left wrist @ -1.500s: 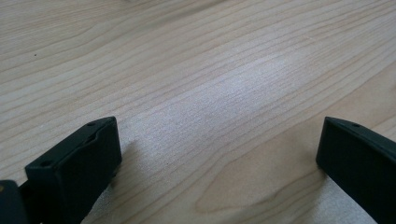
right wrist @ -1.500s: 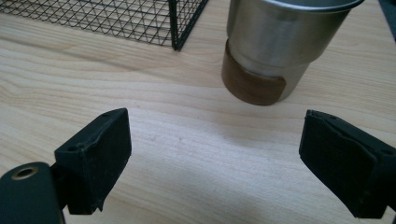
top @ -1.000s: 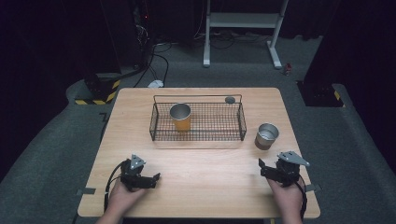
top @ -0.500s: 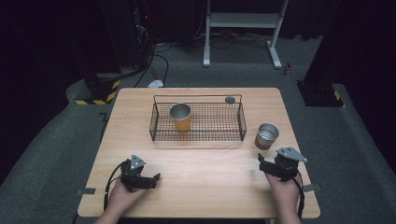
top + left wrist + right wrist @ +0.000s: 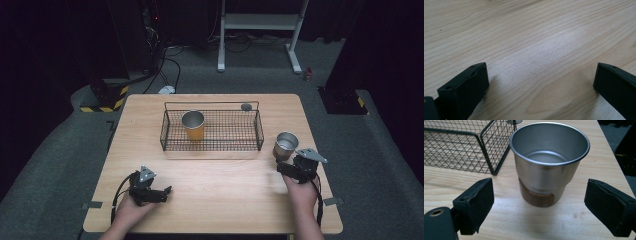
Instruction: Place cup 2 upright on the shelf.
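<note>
On the left of the wooden surface [image 5: 225, 190], the left claw [image 5: 165, 190] is seen resting low near the front edge, unmoved over the last second; in the left gripper view its jaws are spread wide over bare wood, with nothing between them. Toward the middle, a wire basket [image 5: 212, 147] is shown holding an upright orange cup [image 5: 193, 125], and a small round object [image 5: 246, 106] lies just behind the basket's far rim. On the right, the right claw [image 5: 281, 167] has been brought forward from its earlier place to the steel cup [image 5: 285, 145], which stands upright on the surface just beside the basket's right end. In the right gripper view the steel cup [image 5: 549, 162] is framed between jaws set well apart, not yet touched by either. The approach appears to be nearly finished; a closing of the jaws on the cup's lower wall is judged to be the next step, probably ahead of a lift toward the basket.
</note>
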Action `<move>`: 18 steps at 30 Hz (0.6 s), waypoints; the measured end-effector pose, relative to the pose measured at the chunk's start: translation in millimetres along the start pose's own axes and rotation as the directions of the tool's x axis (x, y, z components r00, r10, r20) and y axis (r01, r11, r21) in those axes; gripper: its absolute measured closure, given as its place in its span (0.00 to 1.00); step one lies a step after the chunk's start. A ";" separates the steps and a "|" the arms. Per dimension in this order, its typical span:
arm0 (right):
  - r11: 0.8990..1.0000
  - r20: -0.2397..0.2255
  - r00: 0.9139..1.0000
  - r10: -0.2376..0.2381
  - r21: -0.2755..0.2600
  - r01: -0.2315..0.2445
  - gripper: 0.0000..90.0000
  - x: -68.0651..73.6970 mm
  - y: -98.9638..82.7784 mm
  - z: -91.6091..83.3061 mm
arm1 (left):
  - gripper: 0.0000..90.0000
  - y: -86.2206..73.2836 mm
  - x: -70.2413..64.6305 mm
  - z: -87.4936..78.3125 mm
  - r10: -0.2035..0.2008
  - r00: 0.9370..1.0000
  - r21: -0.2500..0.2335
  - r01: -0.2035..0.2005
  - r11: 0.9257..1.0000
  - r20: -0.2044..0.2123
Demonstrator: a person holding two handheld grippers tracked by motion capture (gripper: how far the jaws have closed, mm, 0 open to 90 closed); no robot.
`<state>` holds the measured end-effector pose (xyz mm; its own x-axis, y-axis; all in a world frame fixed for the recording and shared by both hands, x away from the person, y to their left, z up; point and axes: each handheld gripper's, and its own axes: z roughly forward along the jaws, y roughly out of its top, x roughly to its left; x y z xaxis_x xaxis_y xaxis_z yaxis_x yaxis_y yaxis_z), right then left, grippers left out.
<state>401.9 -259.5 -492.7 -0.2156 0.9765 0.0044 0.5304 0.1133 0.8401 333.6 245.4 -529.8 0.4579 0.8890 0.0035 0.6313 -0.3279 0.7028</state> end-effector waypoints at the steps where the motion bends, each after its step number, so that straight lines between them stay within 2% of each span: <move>1: 1.000 0.003 1.000 0.003 0.004 -0.003 0.10 -0.3 0.5 0.7 | 0.00 -0.1 -0.1 0.0 0.000 1.000 0.000 0.000 1.000 0.000; 7: 1.000 0.002 1.000 -0.005 -0.005 0.005 0.10 -1.7 4.3 5.9 | 0.00 -0.4 -0.3 -0.2 -0.002 1.000 -0.001 0.002 1.000 0.001; 10: 1.000 0.000 1.000 0.008 -0.002 -0.008 0.10 -3.5 5.6 11.0 | 0.00 -0.4 -0.2 -0.4 0.000 1.000 0.000 0.000 1.000 0.002; 13: 1.000 0.005 1.000 -0.004 -0.004 0.004 0.10 -4.3 7.8 16.6 | 0.00 -0.6 -0.1 -0.5 0.001 1.000 0.000 -0.001 1.000 0.003; 18: 1.000 0.006 1.000 0.005 0.017 -0.005 0.10 -6.1 10.6 28.5 | 0.00 -0.5 0.1 -0.4 0.002 1.000 -0.001 -0.002 1.000 0.004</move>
<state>432.2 -259.0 -499.3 -0.2076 0.9782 0.0051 0.5454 0.1114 0.8308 333.1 245.8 -529.9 0.4622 0.8868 0.0020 0.6297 -0.3298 0.7034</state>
